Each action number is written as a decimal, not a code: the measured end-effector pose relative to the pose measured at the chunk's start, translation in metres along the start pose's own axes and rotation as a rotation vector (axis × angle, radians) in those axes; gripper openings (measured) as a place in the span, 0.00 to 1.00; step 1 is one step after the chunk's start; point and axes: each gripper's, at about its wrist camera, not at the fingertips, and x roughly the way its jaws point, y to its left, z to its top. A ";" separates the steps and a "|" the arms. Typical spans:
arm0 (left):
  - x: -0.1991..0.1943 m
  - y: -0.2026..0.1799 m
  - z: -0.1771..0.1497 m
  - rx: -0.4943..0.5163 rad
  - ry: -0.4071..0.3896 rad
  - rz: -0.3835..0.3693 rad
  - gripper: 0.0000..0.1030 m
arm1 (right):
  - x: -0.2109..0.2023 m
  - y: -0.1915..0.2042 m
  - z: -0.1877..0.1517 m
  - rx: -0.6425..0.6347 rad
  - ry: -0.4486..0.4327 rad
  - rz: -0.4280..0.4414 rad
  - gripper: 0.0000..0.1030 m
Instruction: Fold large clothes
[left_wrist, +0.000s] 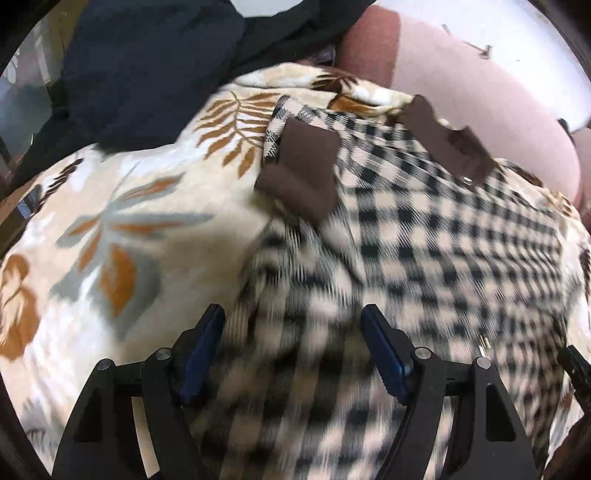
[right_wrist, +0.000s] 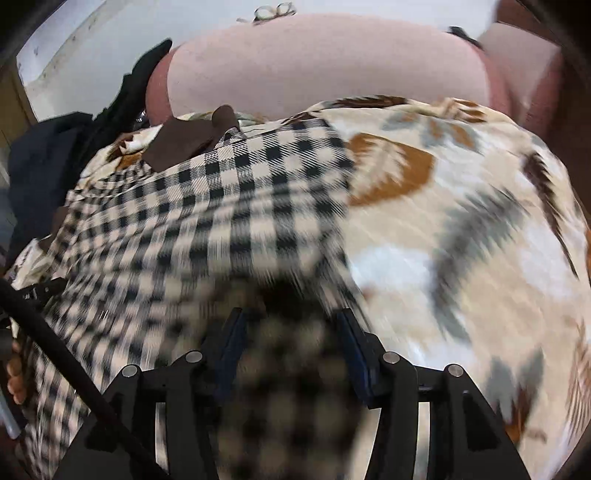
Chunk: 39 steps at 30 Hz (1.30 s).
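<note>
A black-and-cream checked garment (left_wrist: 424, 229) with brown cuffs (left_wrist: 299, 173) and a brown collar (left_wrist: 447, 144) lies spread on a cream leaf-patterned blanket (left_wrist: 122, 221). My left gripper (left_wrist: 291, 325) stands open just above the garment's near part, with checked cloth between the blue pads (left_wrist: 207, 343). In the right wrist view the same garment (right_wrist: 207, 206) lies on the blanket (right_wrist: 461, 221). My right gripper (right_wrist: 291, 325) is open with blurred checked cloth bunched between its fingers (right_wrist: 354, 350). Both views are motion-blurred near the fingers.
A pink bolster cushion (right_wrist: 325, 62) lies along the far side of the blanket, and it shows in the left wrist view (left_wrist: 480, 85). Dark navy and black clothes (left_wrist: 147, 74) are piled at the far left. A pair of glasses (right_wrist: 273, 11) lies behind the cushion.
</note>
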 end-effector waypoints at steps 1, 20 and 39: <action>-0.009 0.000 -0.007 0.016 -0.012 -0.005 0.73 | -0.012 -0.002 -0.011 -0.013 -0.002 -0.013 0.54; -0.120 0.066 -0.139 -0.019 -0.108 -0.018 0.73 | -0.078 -0.036 -0.127 0.178 0.038 0.032 0.67; -0.104 0.082 -0.170 -0.134 0.051 -0.256 0.39 | -0.106 -0.056 -0.152 0.365 0.031 0.319 0.53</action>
